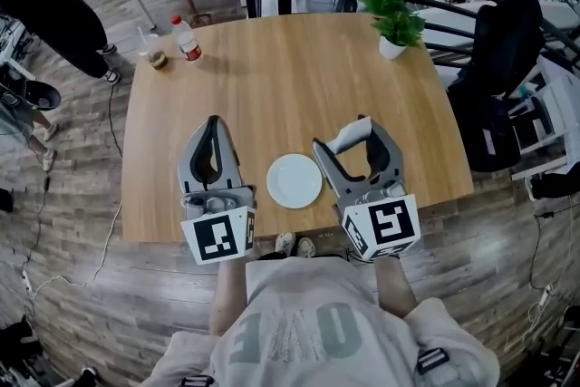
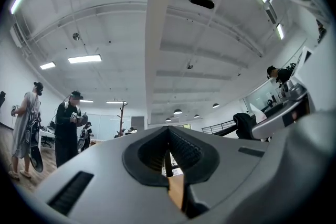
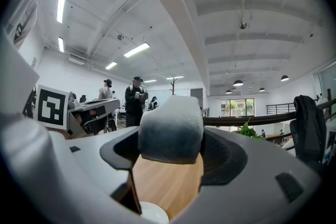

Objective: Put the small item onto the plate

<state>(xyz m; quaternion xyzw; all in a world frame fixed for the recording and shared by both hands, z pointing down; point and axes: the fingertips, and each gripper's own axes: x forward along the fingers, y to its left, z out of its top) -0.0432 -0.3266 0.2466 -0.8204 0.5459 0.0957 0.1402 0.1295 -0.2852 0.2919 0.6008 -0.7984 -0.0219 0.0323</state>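
Beside the plate (image 1: 294,181), right hand-held gripper (image 1: 354,134) clamped the small item (image 3: 170,131) for transfer; left hand-held gripper (image 1: 212,133) sat closed, empty.

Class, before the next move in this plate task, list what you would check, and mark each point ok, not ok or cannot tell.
1. Small item clamped in the right gripper: ok.
2. Plate bare: ok.
3. Item above the plate: not ok, it is held to the plate's right.
4. Left gripper shut, empty, off the plate's left: ok.
5. Bottle and plant far from the path: ok.
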